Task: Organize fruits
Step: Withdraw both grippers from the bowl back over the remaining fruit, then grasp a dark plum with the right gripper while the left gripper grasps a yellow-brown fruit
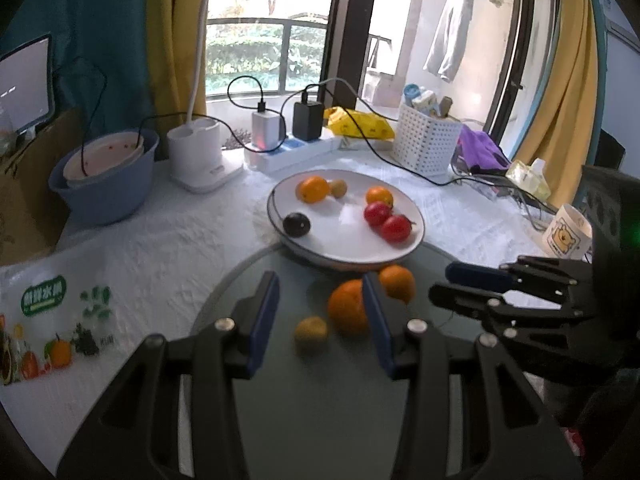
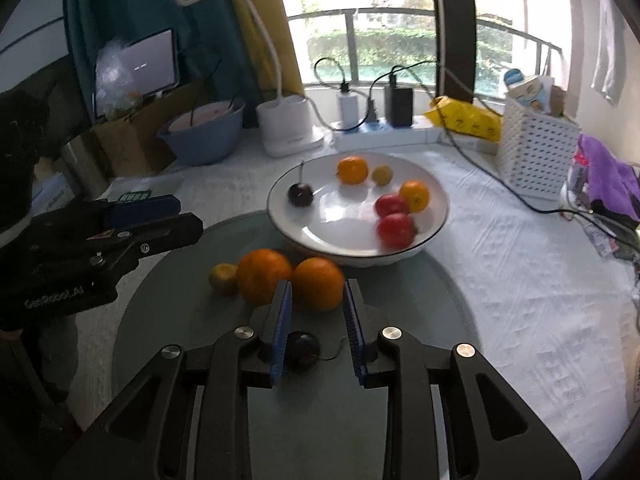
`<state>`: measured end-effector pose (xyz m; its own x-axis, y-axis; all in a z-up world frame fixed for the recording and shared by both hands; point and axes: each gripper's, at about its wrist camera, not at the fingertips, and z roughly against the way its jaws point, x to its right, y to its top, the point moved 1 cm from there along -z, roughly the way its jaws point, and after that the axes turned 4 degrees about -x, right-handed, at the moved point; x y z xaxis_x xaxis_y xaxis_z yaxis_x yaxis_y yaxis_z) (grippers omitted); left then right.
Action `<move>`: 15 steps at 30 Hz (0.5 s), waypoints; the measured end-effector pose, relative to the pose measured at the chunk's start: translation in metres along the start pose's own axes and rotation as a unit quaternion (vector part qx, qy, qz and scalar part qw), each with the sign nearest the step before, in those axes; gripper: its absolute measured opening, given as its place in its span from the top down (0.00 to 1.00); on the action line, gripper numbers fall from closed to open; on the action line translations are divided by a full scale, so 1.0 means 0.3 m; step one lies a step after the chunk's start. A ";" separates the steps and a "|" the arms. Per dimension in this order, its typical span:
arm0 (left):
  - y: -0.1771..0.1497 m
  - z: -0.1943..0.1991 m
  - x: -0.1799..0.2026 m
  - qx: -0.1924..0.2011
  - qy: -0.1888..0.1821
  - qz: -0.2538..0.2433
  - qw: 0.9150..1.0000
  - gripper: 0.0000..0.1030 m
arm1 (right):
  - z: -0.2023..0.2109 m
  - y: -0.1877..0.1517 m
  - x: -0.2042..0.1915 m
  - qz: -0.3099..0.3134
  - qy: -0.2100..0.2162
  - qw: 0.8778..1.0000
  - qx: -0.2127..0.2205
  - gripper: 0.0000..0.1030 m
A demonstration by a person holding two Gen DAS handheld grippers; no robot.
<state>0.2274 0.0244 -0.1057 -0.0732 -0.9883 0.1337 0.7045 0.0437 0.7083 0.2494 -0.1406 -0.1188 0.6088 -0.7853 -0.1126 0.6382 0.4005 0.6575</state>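
Observation:
On a round glass plate (image 2: 168, 320) lie two oranges (image 2: 264, 276) (image 2: 320, 272), a small yellow-green fruit (image 2: 223, 278) and a dark round fruit (image 2: 304, 350). Behind them a white dish (image 2: 332, 226) holds two oranges, two red fruits, a small yellow one and a dark one. My right gripper (image 2: 317, 283) hovers open over the dark fruit, tips at the nearer orange, pads pressing nothing. My left gripper (image 1: 320, 278) is open above the small fruit (image 1: 311, 332) and the big orange (image 1: 346, 312), holding nothing. Each gripper shows at the side of the other's view (image 1: 442, 281) (image 2: 188, 216).
A blue basin (image 1: 100, 196), a white lamp base (image 1: 196, 152) and a power strip with chargers (image 1: 288, 152) line the back. A white basket (image 1: 424, 140), purple cloth (image 1: 480, 152) and bear mug (image 1: 566, 232) stand right. Black cables cross the cloth. A printed fruit bag (image 1: 52, 328) lies left.

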 end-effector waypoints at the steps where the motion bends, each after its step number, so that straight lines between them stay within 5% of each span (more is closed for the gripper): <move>1: -0.009 0.003 -0.003 -0.001 0.001 0.002 1.000 0.57 | -0.006 -0.003 -0.006 -0.001 0.003 1.000 -0.001 0.70; 3: -0.019 0.005 -0.010 -0.003 0.004 0.005 1.000 0.57 | -0.021 -0.005 -0.014 -0.002 0.011 1.000 -0.006 0.62; 15: -0.080 -0.021 -0.071 -0.023 0.018 0.035 0.999 0.57 | -0.078 -0.042 -0.024 0.014 0.016 0.999 -0.049 0.62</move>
<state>0.2166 0.0435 -0.1299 0.0018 -0.9877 0.1562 0.7385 0.1067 0.6658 0.2481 -0.1288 -0.1437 0.6413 -0.7578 -0.1202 0.6624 0.4677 0.5852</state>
